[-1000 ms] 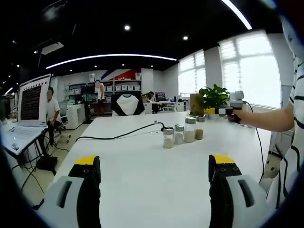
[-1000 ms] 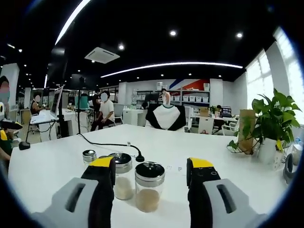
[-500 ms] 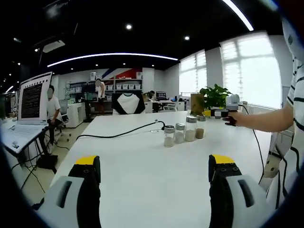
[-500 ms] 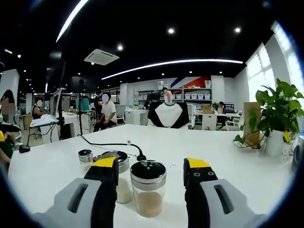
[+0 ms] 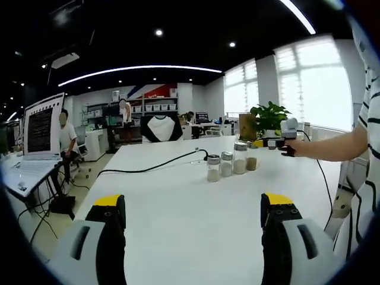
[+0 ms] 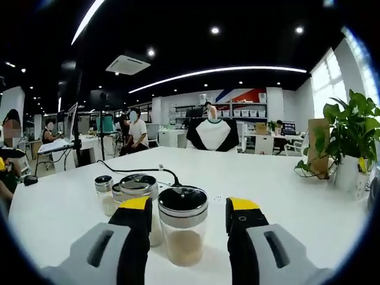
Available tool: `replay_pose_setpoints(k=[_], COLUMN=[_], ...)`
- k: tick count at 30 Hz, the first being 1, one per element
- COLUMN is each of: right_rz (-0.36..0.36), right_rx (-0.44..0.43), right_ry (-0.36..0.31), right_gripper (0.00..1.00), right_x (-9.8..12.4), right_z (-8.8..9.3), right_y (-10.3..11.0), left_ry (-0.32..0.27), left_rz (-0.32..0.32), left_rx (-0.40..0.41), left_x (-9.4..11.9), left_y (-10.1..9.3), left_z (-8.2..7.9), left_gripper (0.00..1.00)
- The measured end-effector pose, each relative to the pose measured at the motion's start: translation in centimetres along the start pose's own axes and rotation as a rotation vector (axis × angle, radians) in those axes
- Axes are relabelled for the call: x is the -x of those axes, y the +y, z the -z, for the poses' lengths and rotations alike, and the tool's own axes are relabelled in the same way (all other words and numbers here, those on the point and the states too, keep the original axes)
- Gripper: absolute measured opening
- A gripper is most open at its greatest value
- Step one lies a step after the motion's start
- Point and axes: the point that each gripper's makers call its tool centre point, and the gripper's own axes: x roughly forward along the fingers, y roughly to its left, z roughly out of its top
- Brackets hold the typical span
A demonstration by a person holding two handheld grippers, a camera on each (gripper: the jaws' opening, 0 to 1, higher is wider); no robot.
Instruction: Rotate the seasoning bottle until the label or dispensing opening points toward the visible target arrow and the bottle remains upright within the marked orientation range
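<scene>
The seasoning bottle (image 6: 183,228), a clear glass jar with brown powder and a dark metal lid, stands upright on the white table (image 6: 309,219). My right gripper (image 6: 190,206) is open, one jaw on each side of the bottle, with a small gap on both sides. Behind it to the left stand a pale-filled jar (image 6: 138,189) and a small jar (image 6: 104,194). In the left gripper view the jars form a row (image 5: 230,164), and the right gripper (image 5: 276,142) sits at the row's far end, held by a person's arm. My left gripper (image 5: 193,211) is open over bare table.
A black cable (image 5: 148,168) runs across the table toward the jars. A potted plant (image 6: 350,148) and a brown box (image 6: 317,148) stand at the far right. A laptop (image 5: 41,124) sits on a stand at the left. People are at desks behind.
My right gripper has moved forward, so the brown-filled bottle now sits deeper between its jaws and looks larger. The left gripper has hardly moved.
</scene>
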Motion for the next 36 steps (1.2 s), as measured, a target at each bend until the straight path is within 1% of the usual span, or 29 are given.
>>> replay_pose_setpoints(k=[4, 6, 10, 13, 16, 17, 18, 28, 34, 36], right_rz=[-0.005, -0.007, -0.017, -0.024, -0.041, -0.051, -0.053, -0.038, -0.024, -0.018], right_rx=[0.01, 0.002, 0.013, 0.016, 0.028, 0.02, 0.01, 0.019, 0.011, 0.01], right_ry=[0.005, 0.005, 0.032, 0.022, 0.016, 0.015, 0.015, 0.016, 0.02, 0.017], right_gripper=[0.47, 0.45, 0.44, 0.44, 0.4, 0.37, 0.36, 0.36, 0.35, 0.35], right_x=[-0.3, -0.5, -1.1, -1.2, -1.3, -1.4, -1.4, -1.4, -1.3, -1.3], right_z=[0.2, 0.3, 1.2, 1.2, 1.1, 1.1, 1.2, 1.1, 1.1, 1.1], right_y=[-0.1, -0.1, 0.1, 0.2, 0.5, 0.8, 0.9, 0.8, 0.7, 0.7], left_ry=[0.0, 0.012, 0.012, 0.012, 0.008, 0.009, 0.011, 0.014, -0.003, -0.006], left_rz=[0.004, 0.0, 0.0, -0.008, -0.017, -0.02, -0.023, -0.025, -0.021, -0.021], left_rx=[-0.003, -0.014, -0.014, -0.021, -0.022, -0.02, -0.019, -0.011, 0.007, -0.001], left_x=[0.0, 0.0, 0.1, 0.3, 0.7, 0.8, 0.9, 1.0, 1.1, 1.1], left_y=[-0.2, -0.3, -0.3, 0.1, 0.4, 0.5, 0.6, 0.5, 0.4, 0.3], left_z=[0.0, 0.2, 0.2, 0.0, -0.2, -0.1, 0.0, 0.3, 0.0, -0.2], left_gripper=[1.0, 1.0, 1.0, 1.0, 1.0, 1.0, 1.0, 1.0, 1.0, 1.0])
